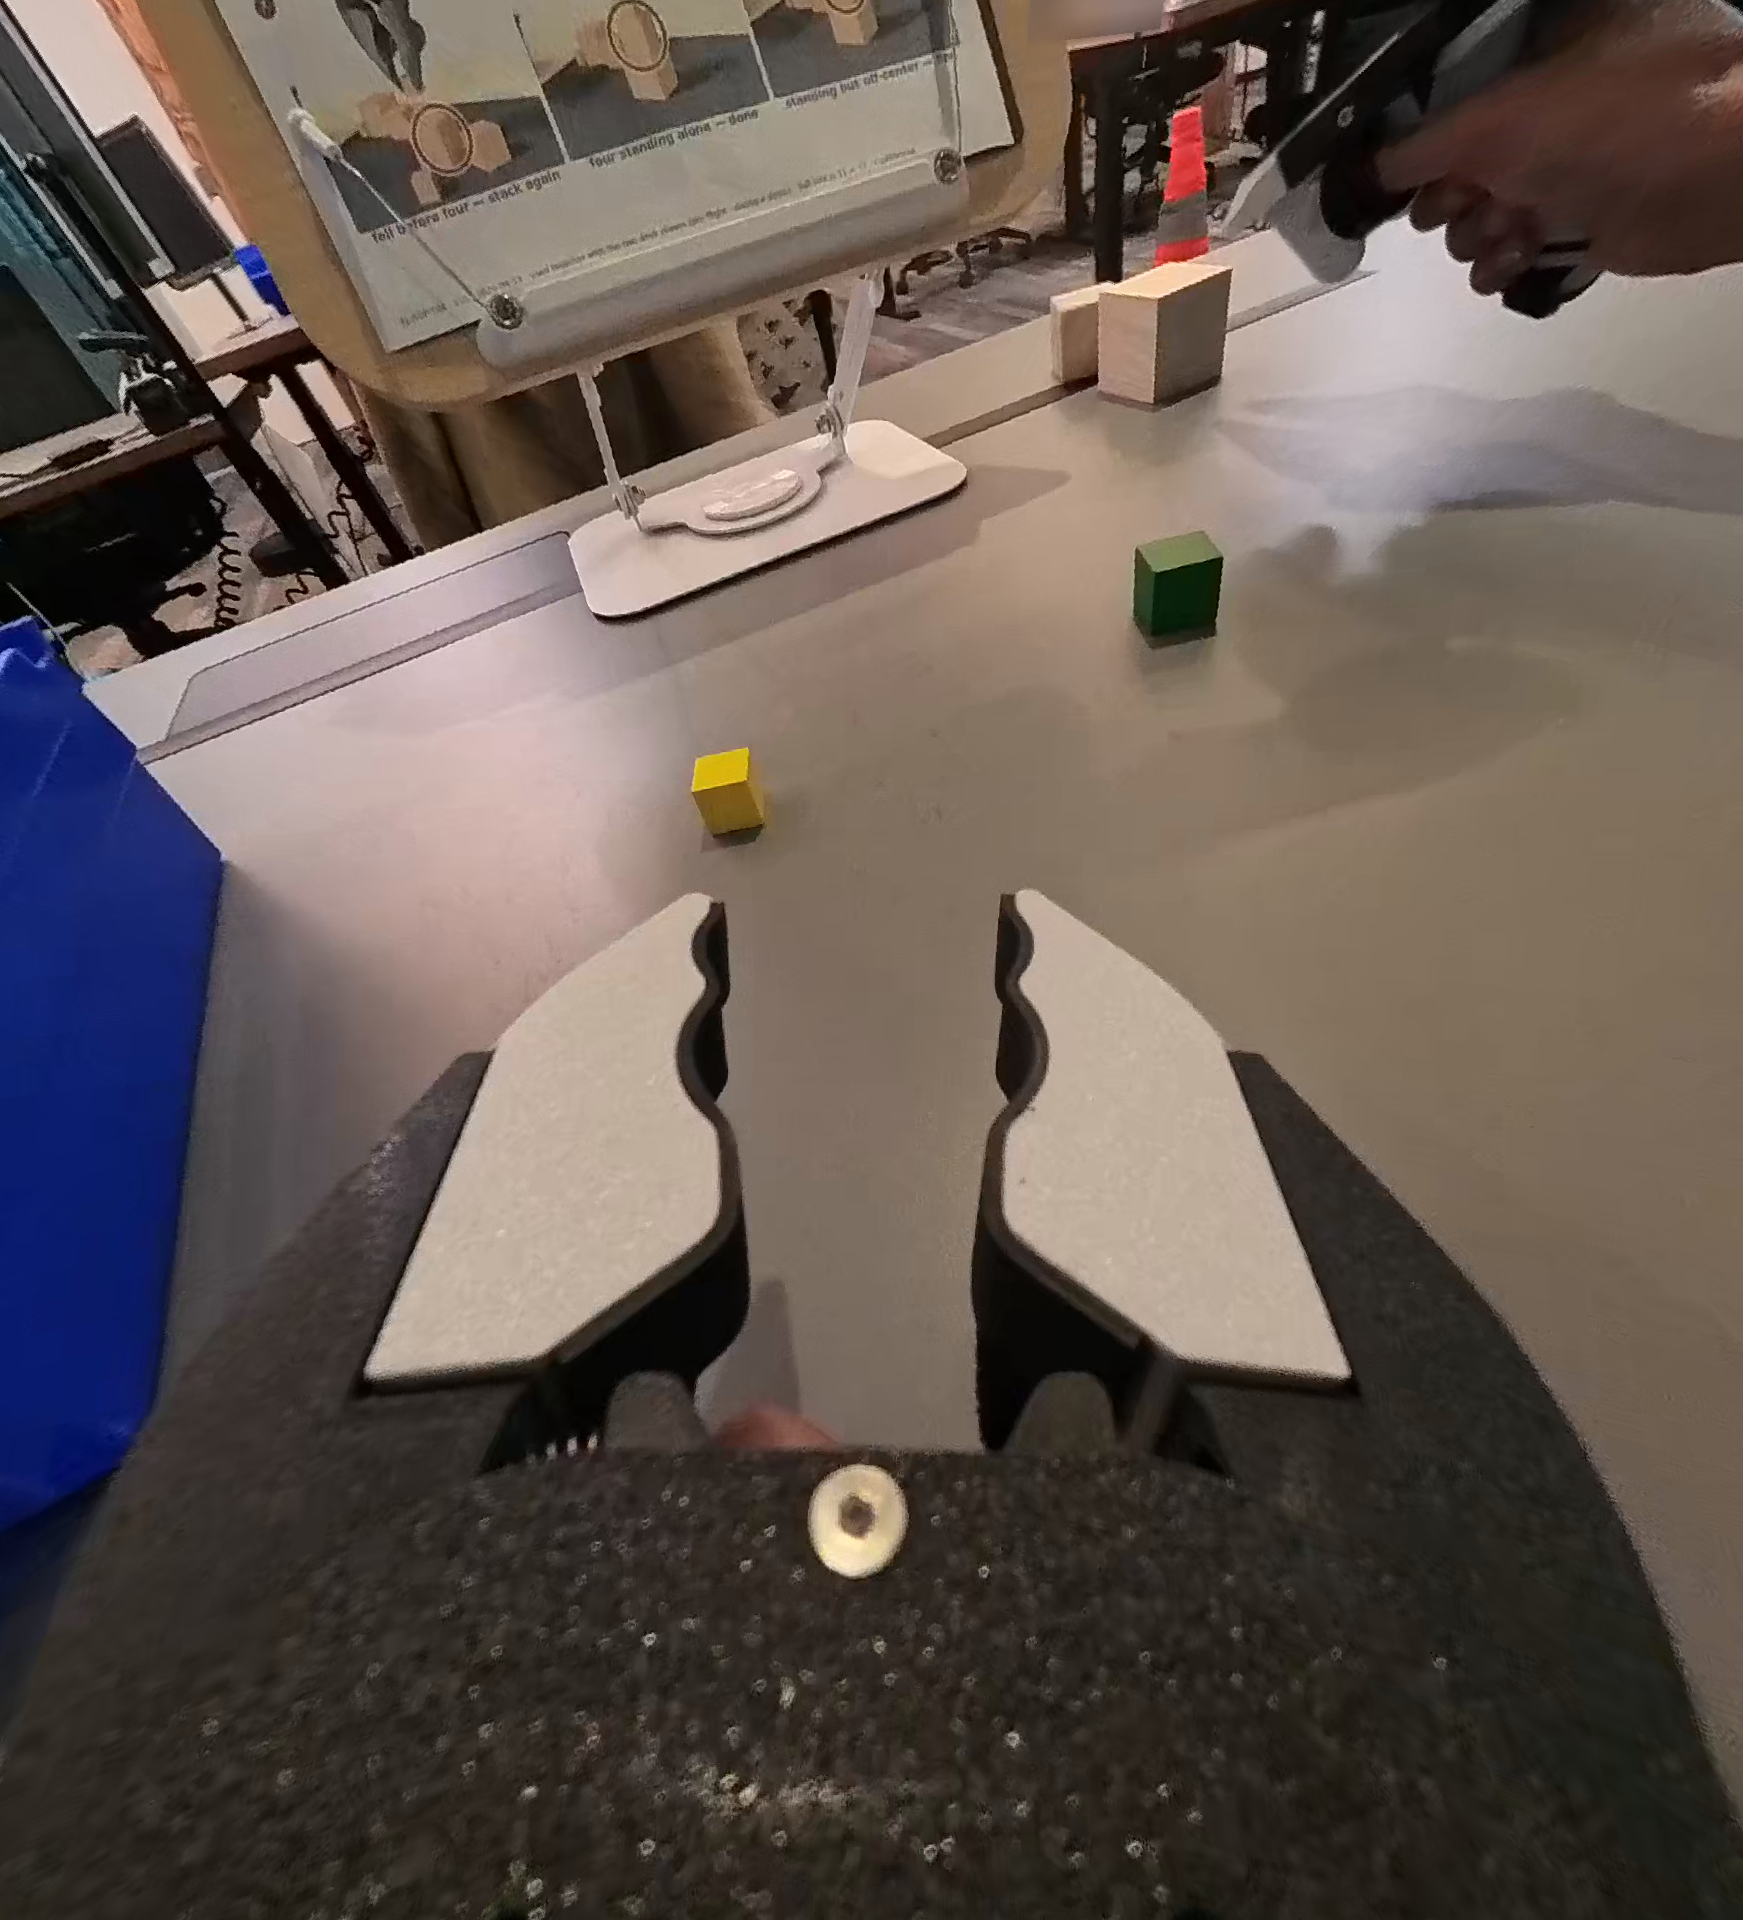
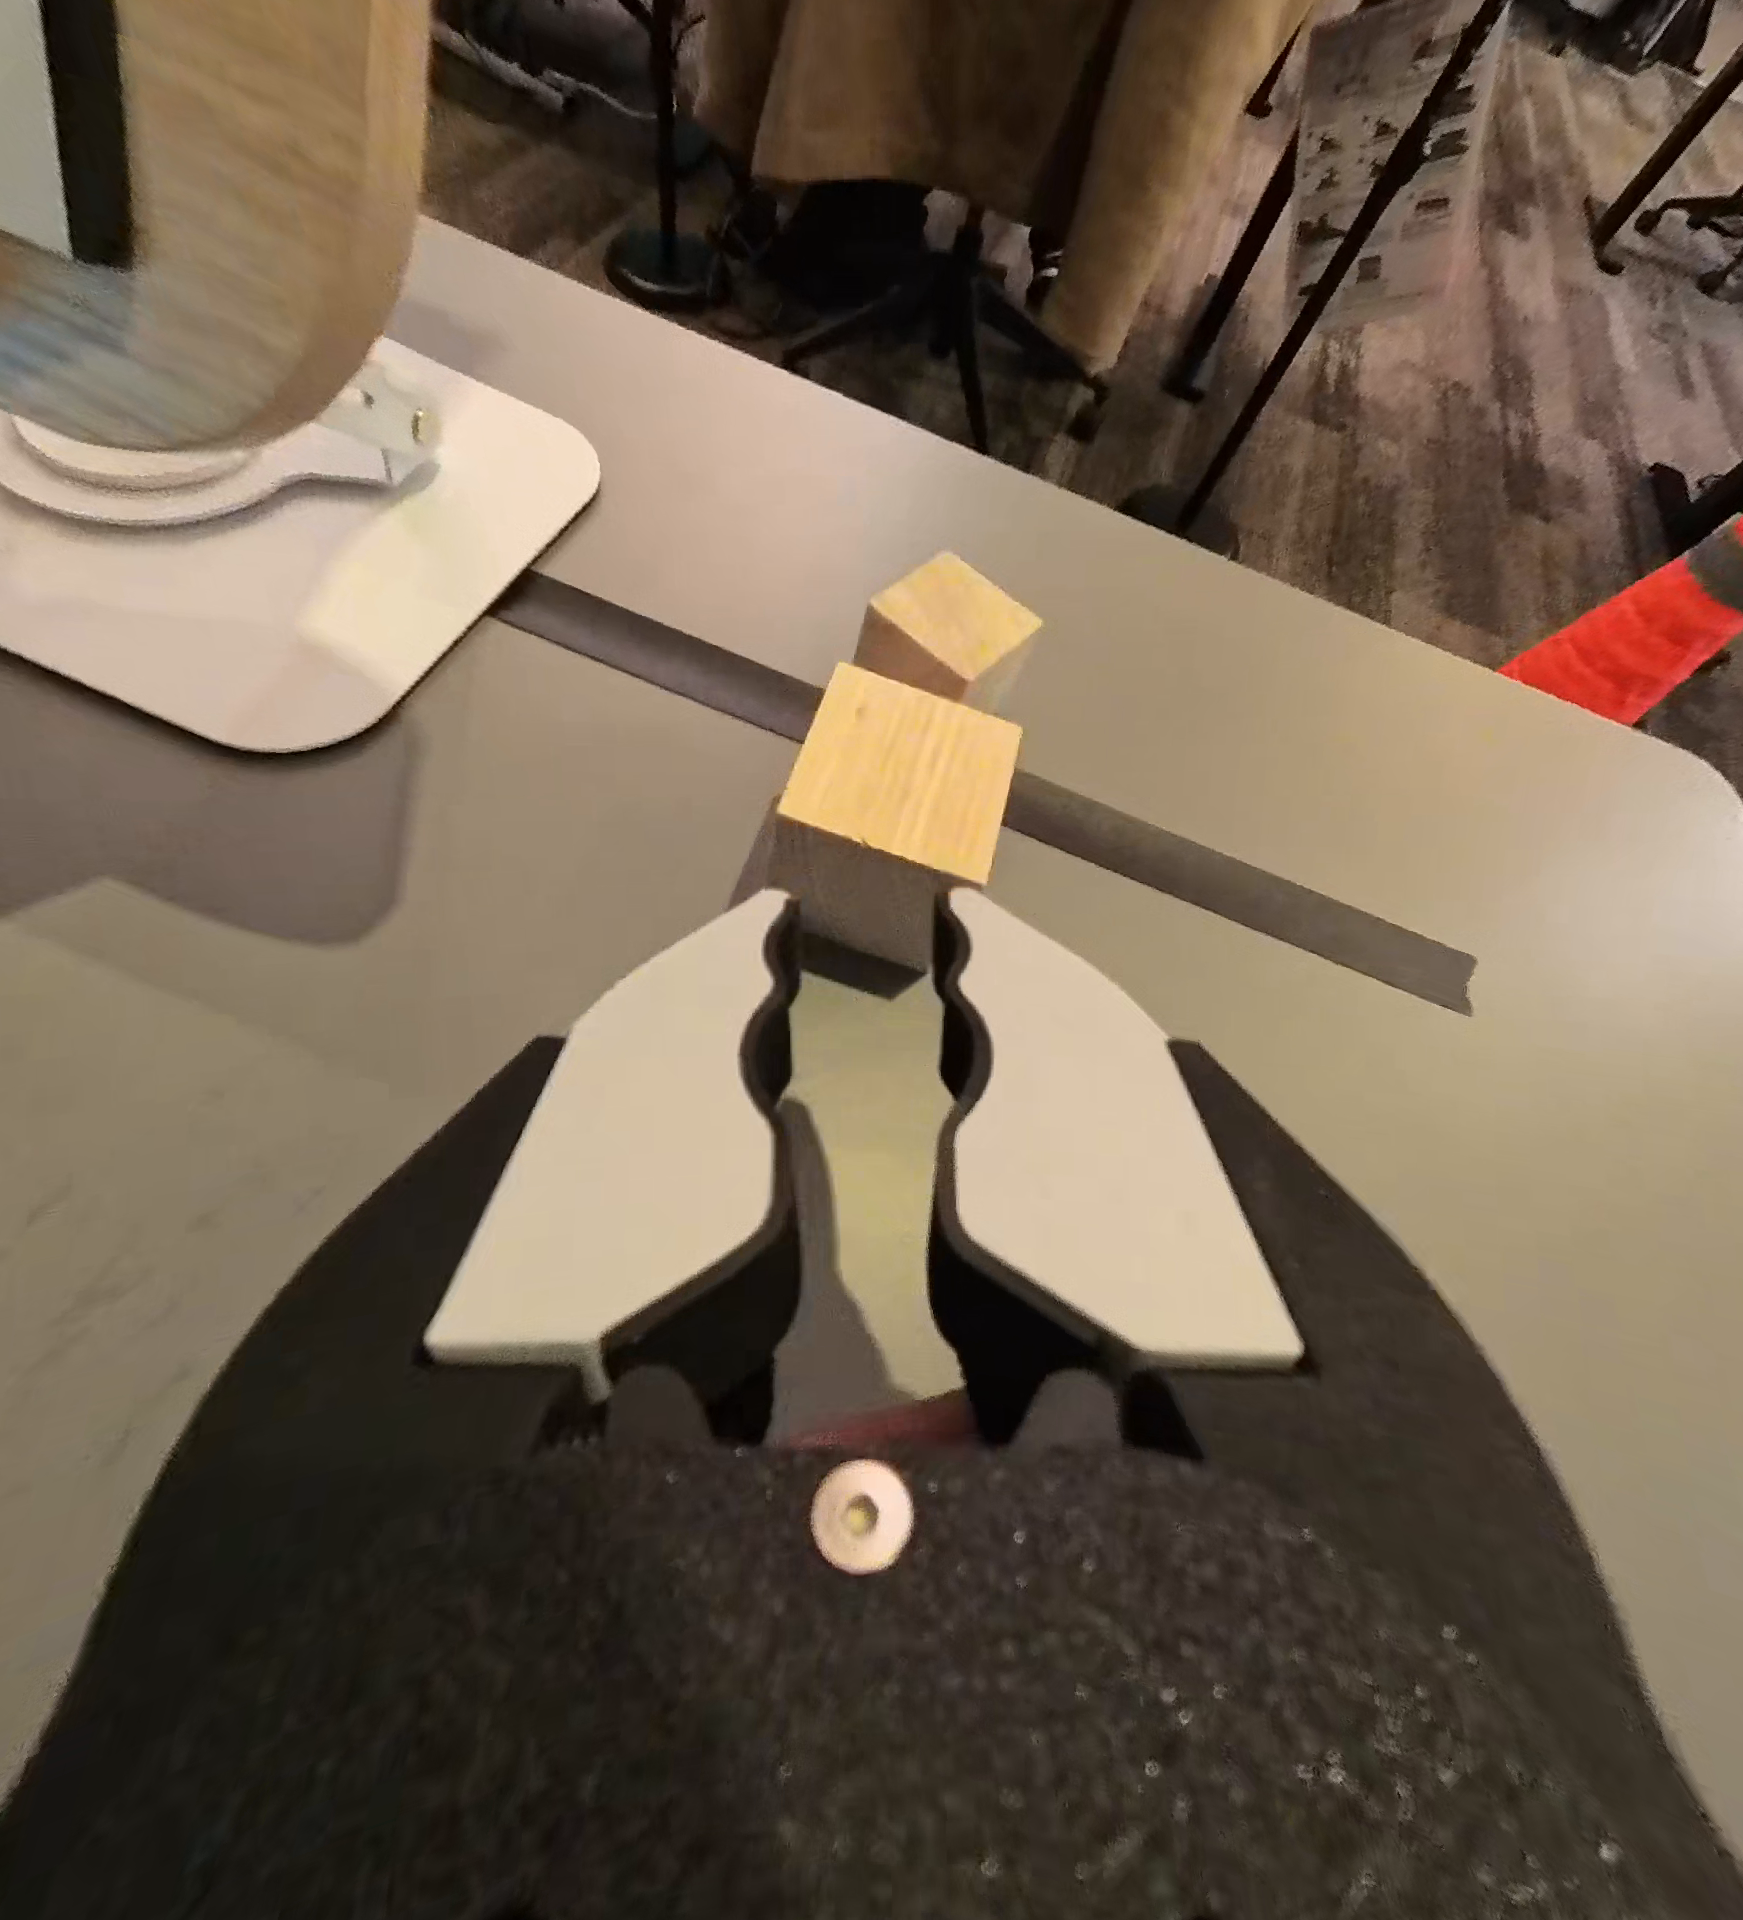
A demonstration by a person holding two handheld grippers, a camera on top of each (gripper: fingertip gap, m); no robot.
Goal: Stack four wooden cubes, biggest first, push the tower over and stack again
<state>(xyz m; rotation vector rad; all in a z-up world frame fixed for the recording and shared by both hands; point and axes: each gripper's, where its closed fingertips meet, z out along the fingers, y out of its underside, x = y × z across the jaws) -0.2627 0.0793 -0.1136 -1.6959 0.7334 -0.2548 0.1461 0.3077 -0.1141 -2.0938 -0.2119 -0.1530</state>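
Four cubes stand apart on the grey table (image 1: 1262, 935). The big plain wooden cube (image 1: 1163, 332) is far right, with a smaller plain cube (image 1: 1075, 332) touching its far side. A green cube (image 1: 1176, 587) and a small yellow cube (image 1: 729, 792) lie nearer. My left gripper (image 1: 862, 914) is open and empty, low over the table, just short of the yellow cube. My right gripper (image 1: 1293, 223), held by a hand, hovers above the big cube. In the right wrist view it (image 2: 862, 914) is partly open and empty, over the big cube (image 2: 898, 774) and the smaller one (image 2: 950, 623).
A blue bin (image 1: 46, 1039) stands at the left table edge. A white stand with an instruction sheet (image 1: 773, 509) is at the back, and it also shows in the right wrist view (image 2: 254, 582). A dark groove (image 2: 1210, 862) crosses the table by the plain cubes. An orange cone (image 1: 1187, 187) stands on the floor beyond. The tips of one gripper are about 45 cm away from the tips of the other. It is some 15 cm from my right tips to the dark groove (image 2: 1210, 862).
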